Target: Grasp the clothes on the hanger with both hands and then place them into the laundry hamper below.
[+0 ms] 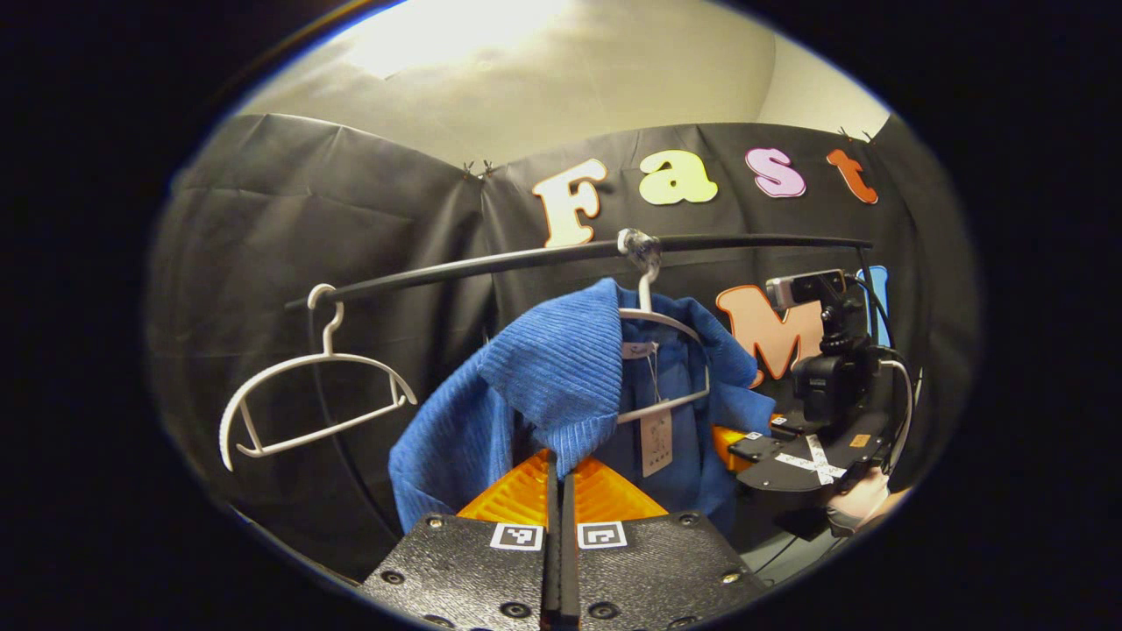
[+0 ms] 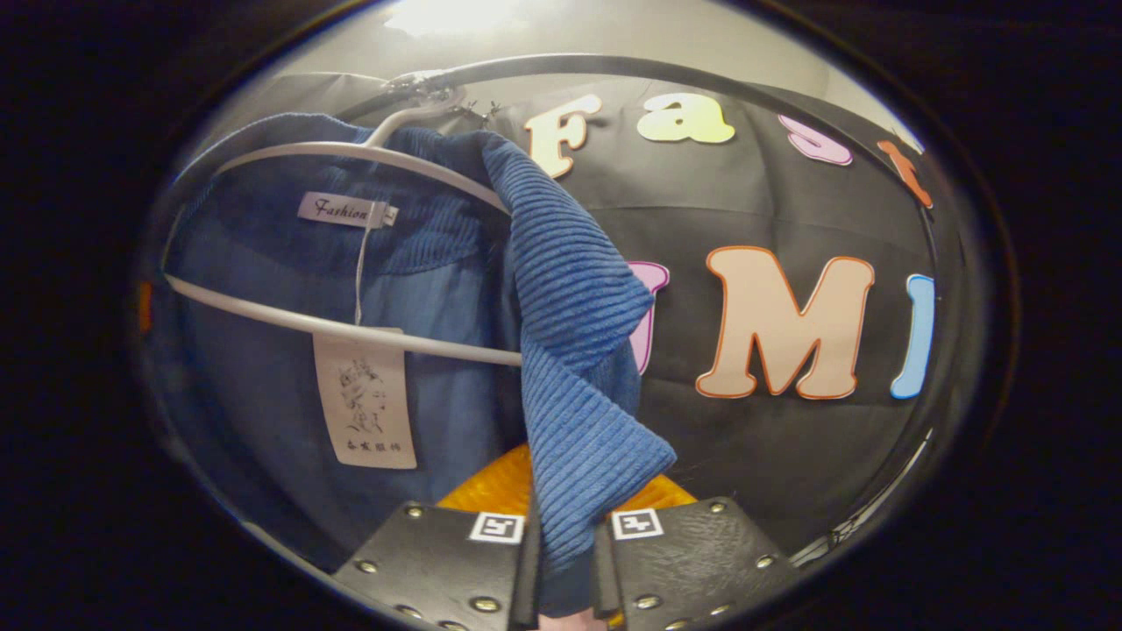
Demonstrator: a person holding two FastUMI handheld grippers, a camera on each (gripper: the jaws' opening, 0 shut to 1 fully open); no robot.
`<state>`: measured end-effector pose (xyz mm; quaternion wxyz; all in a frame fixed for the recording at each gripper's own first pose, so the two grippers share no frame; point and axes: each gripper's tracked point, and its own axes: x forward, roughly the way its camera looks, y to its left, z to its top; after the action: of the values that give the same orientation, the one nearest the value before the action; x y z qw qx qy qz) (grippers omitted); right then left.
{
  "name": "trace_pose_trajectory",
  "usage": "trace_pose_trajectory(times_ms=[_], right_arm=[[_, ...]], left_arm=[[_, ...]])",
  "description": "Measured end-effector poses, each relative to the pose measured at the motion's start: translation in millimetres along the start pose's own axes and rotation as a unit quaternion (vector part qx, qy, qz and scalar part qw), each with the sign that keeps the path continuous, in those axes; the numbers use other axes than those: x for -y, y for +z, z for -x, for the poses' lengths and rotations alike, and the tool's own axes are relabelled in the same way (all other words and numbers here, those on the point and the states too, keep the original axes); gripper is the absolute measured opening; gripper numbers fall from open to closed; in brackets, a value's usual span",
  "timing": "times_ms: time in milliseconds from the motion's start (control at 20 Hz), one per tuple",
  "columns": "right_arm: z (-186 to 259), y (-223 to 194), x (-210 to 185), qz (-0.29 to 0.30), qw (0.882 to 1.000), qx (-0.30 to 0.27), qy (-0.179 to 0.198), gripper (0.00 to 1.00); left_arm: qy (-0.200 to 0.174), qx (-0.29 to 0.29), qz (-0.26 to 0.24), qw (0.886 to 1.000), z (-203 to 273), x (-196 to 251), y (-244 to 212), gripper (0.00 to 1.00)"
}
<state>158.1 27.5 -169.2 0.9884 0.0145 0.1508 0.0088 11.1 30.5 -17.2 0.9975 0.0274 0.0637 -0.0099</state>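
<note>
Two hangers hang on the black rail (image 1: 543,256) in your left gripper view: an empty white hanger (image 1: 307,386) near the rail's left end, and a second white hanger (image 1: 663,350) toward the rail's right end, carrying the blue ribbed garment (image 1: 543,368). Your left gripper (image 1: 558,491) has its orange fingers (image 1: 513,495) pressed together with a fold of the blue garment caught at their tips, so it is clamped on the cloth's lower edge. A paper tag (image 1: 656,443) dangles from the garment's collar. Farther right you see your right gripper (image 1: 793,451), with its black camera mount above it, reaching into the garment's other side, and the hand (image 1: 863,499) holding it at the lower right.

In your right gripper view, the blue garment (image 2: 574,350) drapes over the white hanger (image 2: 351,329), whose hook sits on the rail (image 2: 614,66) at the top. A ribbed flap of the garment drops straight down between your right gripper's (image 2: 565,535) black finger plates, which close against it from both sides. The paper tag (image 2: 366,399) hangs on a string from the sewn collar label (image 2: 342,210), left of the flap.
</note>
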Motion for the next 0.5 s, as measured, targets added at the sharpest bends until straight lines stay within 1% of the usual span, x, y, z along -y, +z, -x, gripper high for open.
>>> trace_pose_trajectory(times_ms=[50,100,150,200,250,300,350,500], right_arm=[[1,0,4,-0.004,1.0,-0.004,-0.008,0.19],[4,3,7,-0.009,1.0,-0.004,-0.01,0.1],[5,7,9,-0.013,1.0,-0.001,-0.012,0.11],[6,12,14,-0.012,1.0,0.004,-0.018,0.16],[6,17,20,-0.008,1.0,0.01,-0.025,0.16],[7,22,26,-0.002,0.999,0.016,-0.031,0.11],[6,26,31,0.002,0.999,0.02,-0.034,0.11],[1,39,49,0.009,0.998,0.033,-0.049,0.11]], left_arm=[[0.005,0.004,0.003,1.0,3,-5,4,0.0],[0.01,0.008,0.005,1.0,4,-10,8,0.0],[0.016,0.011,0.008,1.0,8,-12,13,0.0],[0.019,0.015,0.012,1.0,10,-14,20,0.01],[0.021,0.019,0.017,0.999,13,-16,25,0.02],[0.026,0.023,0.019,0.999,15,-20,31,0.0],[0.031,0.028,0.02,0.999,16,-26,37,0.02],[0.044,0.045,0.029,0.998,19,-38,57,0.02]])
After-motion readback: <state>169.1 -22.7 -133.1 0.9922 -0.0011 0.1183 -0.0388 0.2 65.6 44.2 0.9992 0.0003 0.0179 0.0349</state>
